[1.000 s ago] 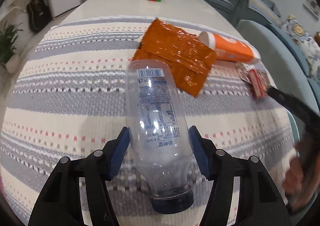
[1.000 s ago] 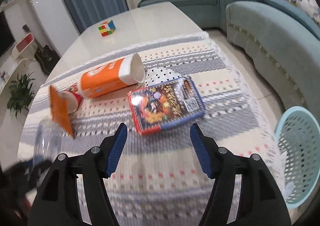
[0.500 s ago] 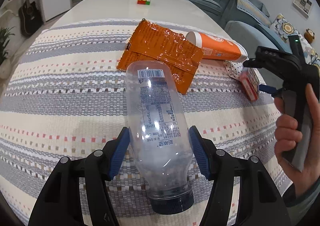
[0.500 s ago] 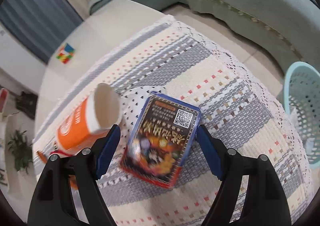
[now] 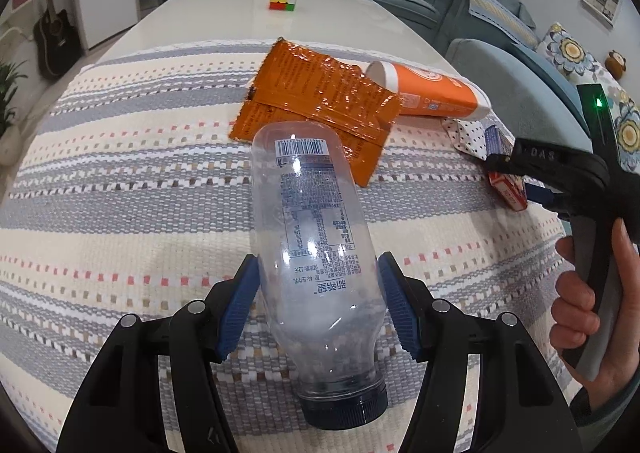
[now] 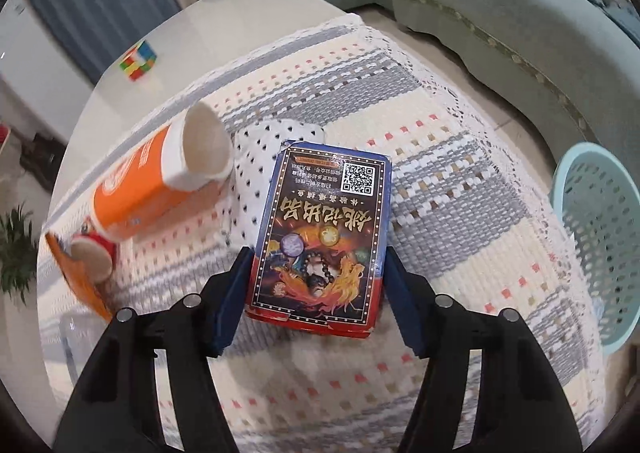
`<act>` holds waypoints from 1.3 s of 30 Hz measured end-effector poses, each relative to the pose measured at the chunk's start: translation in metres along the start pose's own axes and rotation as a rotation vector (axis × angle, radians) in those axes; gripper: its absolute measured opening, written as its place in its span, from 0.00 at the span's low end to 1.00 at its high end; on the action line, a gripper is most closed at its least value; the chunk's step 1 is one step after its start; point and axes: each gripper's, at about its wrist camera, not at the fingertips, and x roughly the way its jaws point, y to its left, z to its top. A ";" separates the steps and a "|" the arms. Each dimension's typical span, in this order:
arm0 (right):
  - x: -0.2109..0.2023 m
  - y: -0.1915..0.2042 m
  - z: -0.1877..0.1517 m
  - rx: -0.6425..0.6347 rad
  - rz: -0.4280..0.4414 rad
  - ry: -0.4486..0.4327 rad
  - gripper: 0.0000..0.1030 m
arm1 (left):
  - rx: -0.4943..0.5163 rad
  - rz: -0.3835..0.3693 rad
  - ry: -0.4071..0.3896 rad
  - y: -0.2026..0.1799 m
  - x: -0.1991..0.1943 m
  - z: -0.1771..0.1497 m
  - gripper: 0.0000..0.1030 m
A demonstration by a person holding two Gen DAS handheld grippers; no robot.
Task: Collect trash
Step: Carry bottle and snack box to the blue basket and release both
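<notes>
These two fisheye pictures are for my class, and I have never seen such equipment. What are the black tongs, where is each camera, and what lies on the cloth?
No robot here: a person holds a hand-operated gripper in each hand, with a camera on each looking forward along its jaws. The left gripper has its jaws against a clear plastic bottle. The right gripper, seen beyond the bottle in the left view, has its jaws around a printed box. On the striped cloth also lie an orange wrapper, an orange tube and spotted paper. A mesh basket stands beside the table.
</notes>
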 end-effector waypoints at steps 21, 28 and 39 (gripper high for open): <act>-0.194 -0.128 -0.004 -0.227 -0.140 -0.425 0.58 | 0.299 -0.379 -0.234 -0.216 -0.082 0.033 0.57; -0.198 -0.213 -0.005 -0.130 -0.235 -0.419 0.58 | 0.341 -0.420 -0.188 -0.296 -0.046 0.039 0.57; -0.125 -0.309 -0.033 0.027 -0.288 -0.204 0.58 | 0.375 -0.423 -0.015 -0.364 0.050 0.013 0.57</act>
